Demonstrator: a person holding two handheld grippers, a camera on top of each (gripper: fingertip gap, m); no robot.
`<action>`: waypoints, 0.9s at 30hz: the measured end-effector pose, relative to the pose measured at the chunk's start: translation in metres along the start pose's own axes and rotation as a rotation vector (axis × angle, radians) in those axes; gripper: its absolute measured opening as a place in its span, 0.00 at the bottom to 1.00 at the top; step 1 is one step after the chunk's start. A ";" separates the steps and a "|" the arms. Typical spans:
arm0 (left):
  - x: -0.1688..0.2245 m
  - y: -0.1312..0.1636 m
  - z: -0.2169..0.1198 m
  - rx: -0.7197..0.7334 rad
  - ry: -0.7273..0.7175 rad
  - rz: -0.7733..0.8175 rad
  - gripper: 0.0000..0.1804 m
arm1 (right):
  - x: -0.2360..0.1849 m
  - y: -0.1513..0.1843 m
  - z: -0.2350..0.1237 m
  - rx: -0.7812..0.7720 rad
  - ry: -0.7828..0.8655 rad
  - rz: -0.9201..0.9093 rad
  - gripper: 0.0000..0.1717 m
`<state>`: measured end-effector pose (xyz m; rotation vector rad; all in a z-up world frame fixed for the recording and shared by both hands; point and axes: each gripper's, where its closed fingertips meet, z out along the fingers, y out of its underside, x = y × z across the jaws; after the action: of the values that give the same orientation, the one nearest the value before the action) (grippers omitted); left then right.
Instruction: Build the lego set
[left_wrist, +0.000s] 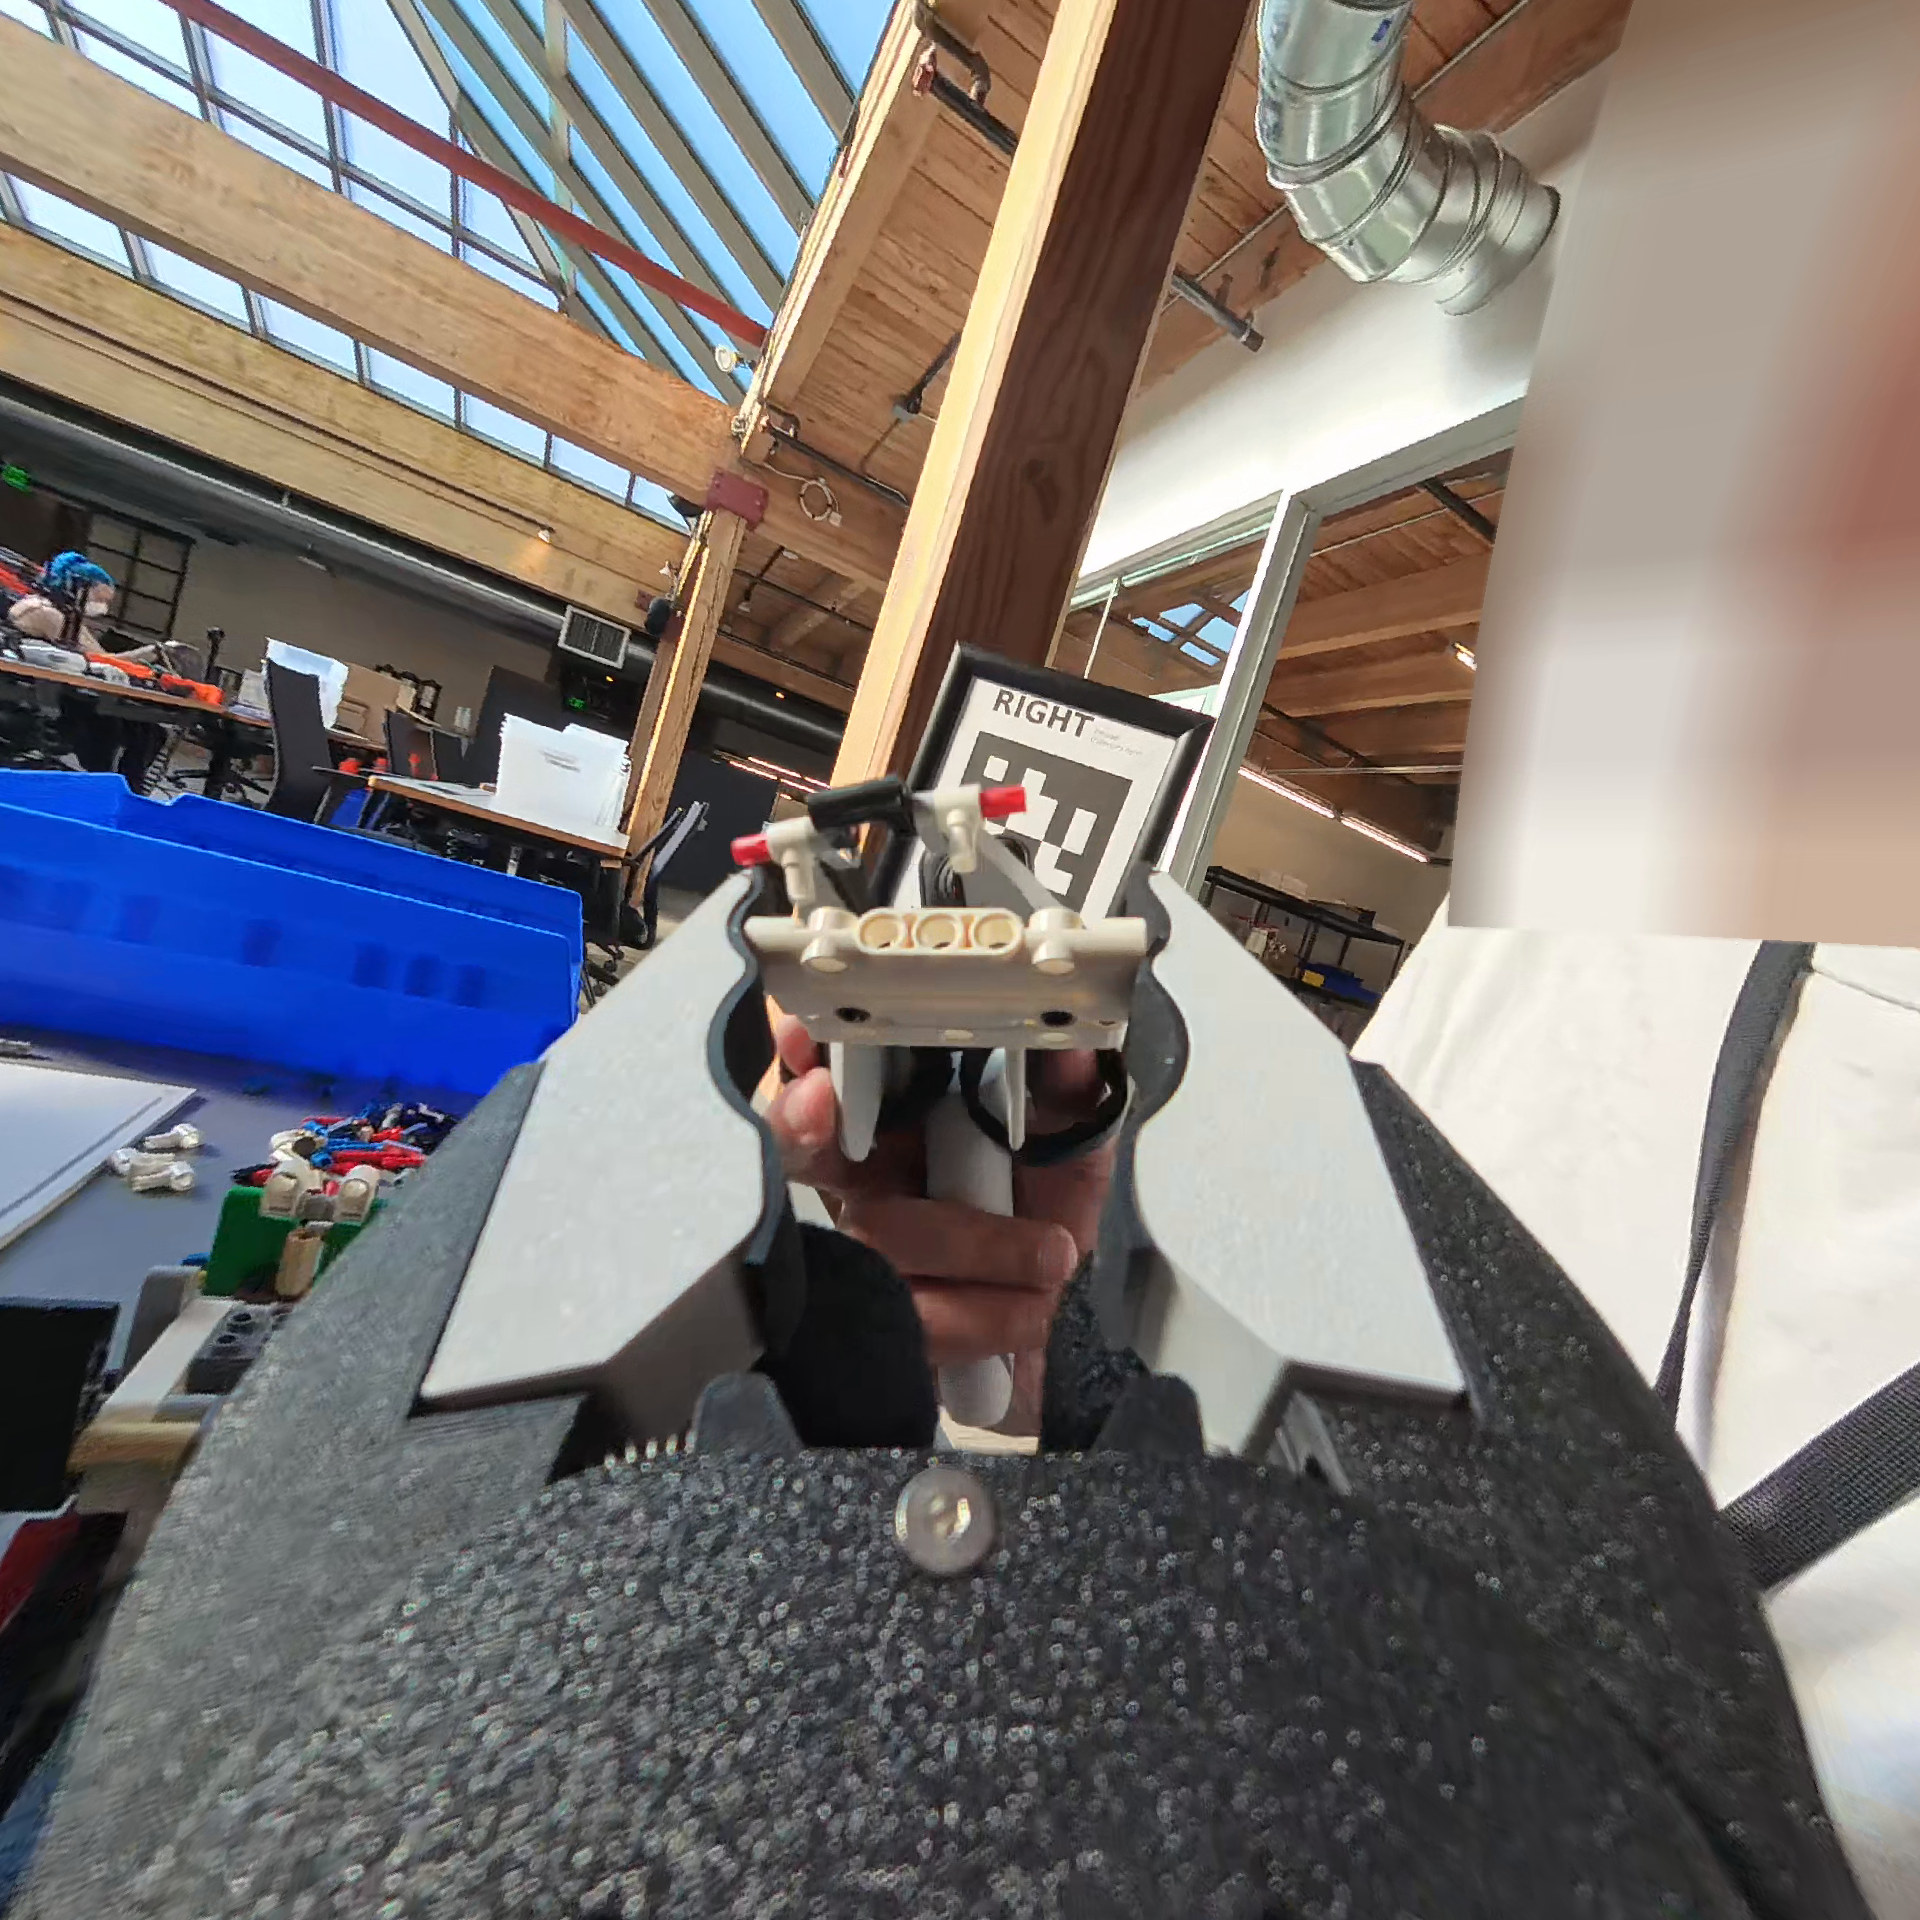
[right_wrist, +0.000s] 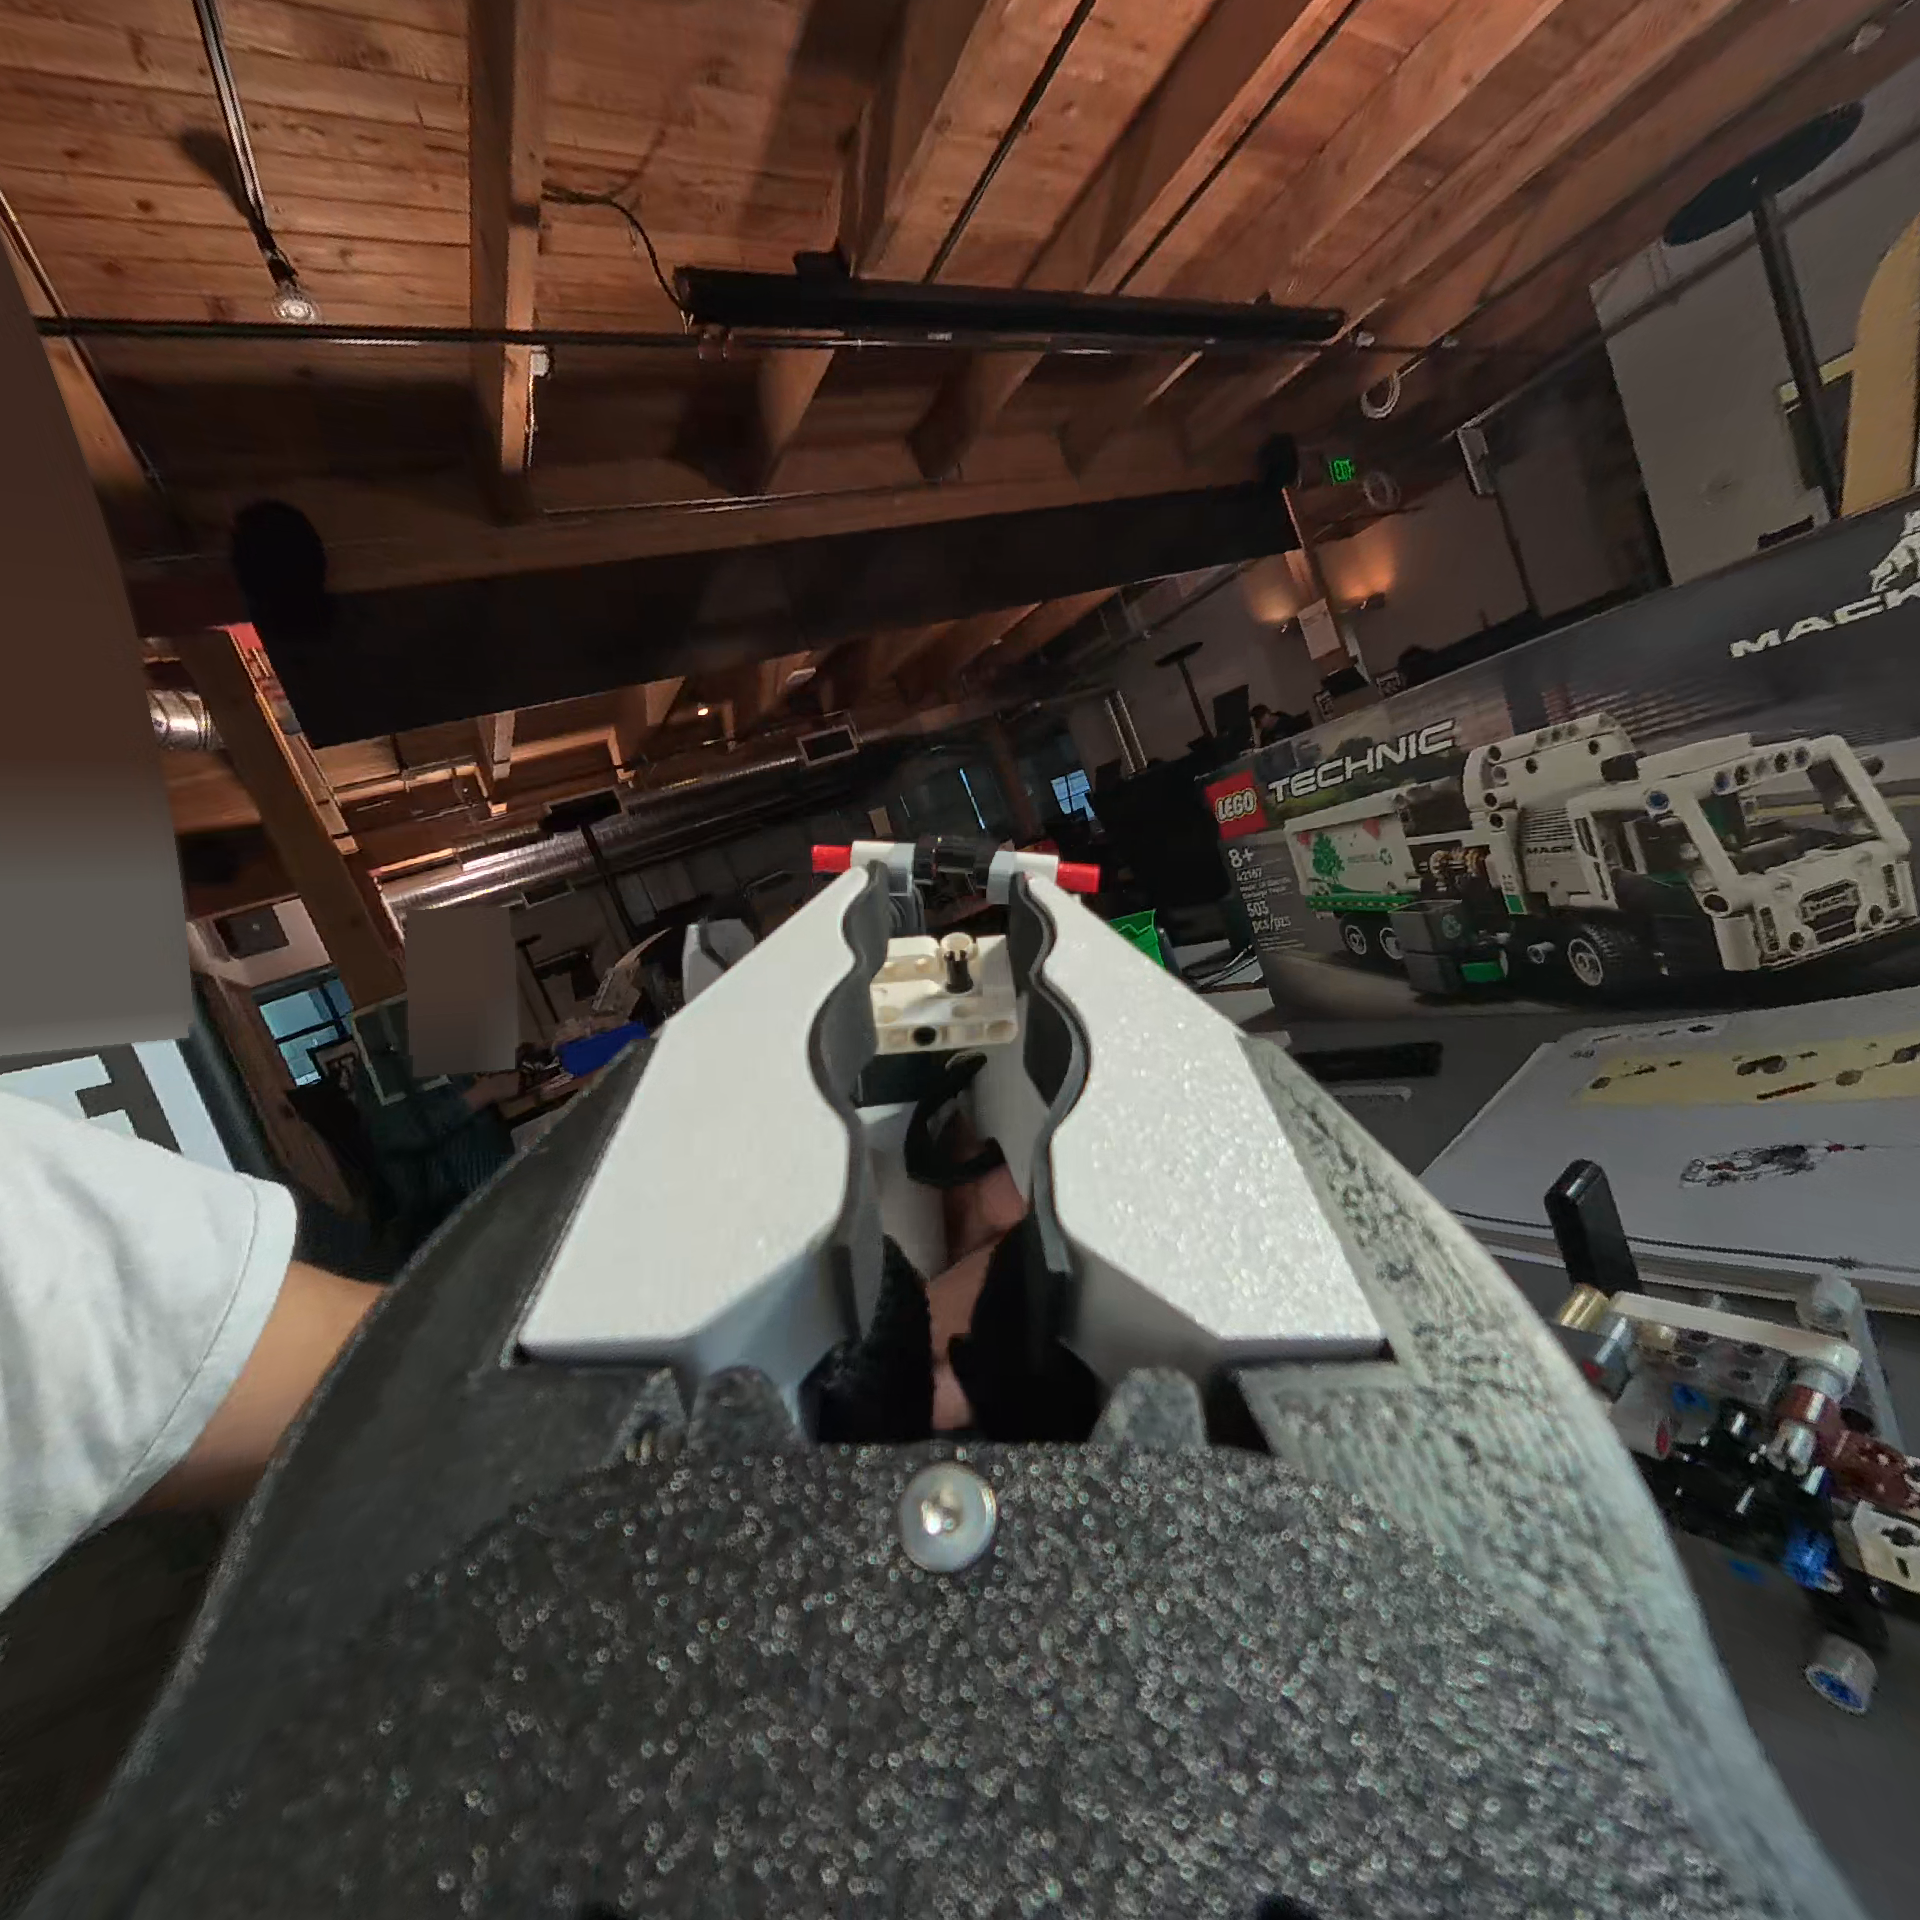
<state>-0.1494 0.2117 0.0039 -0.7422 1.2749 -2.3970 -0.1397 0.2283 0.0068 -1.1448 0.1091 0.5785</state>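
A white brick-built assembly (left_wrist: 940, 971) is held up in the air between both grippers. It has a flat panel, a three-hole beam, and a black-centred axle with red ends (left_wrist: 883, 816). My left gripper (left_wrist: 945, 935) has its fingers wide apart, and both pads press on the panel's side edges. In the right wrist view my right gripper (right_wrist: 940, 894) has its fingers close together around the same assembly (right_wrist: 935, 997), with the red-ended axle (right_wrist: 951, 857) just beyond the tips. The right gripper's marker plate (left_wrist: 1049, 800) and a hand show behind the assembly.
Blue bins (left_wrist: 260, 914) stand at the left, with loose small pieces (left_wrist: 343, 1153) and a green block (left_wrist: 249, 1236) on the table. A printed toy box (right_wrist: 1558, 852), an open booklet (right_wrist: 1714, 1122) and a partly built model (right_wrist: 1766, 1423) are at the right. A person's white shirt (left_wrist: 1558, 1143) is close by. The tips of both grippers are at nearly the same place. Both grippers' tips are roughly 15 cm from the partly built model (right_wrist: 1766, 1423).
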 end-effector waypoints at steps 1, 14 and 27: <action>-0.001 0.004 0.000 -0.016 0.002 -0.011 0.36 | 0.001 -0.002 0.001 0.007 -0.009 0.003 0.12; -0.020 0.025 -0.008 -0.122 -0.072 -0.024 0.36 | 0.003 0.026 0.007 0.048 -0.049 0.180 0.12; -0.021 0.032 -0.015 -0.197 -0.079 -0.074 0.36 | 0.003 0.034 0.004 0.006 -0.110 0.095 0.12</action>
<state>-0.1393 0.2148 -0.0362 -0.9464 1.4903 -2.2954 -0.1547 0.2431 -0.0206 -1.1036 0.0705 0.7239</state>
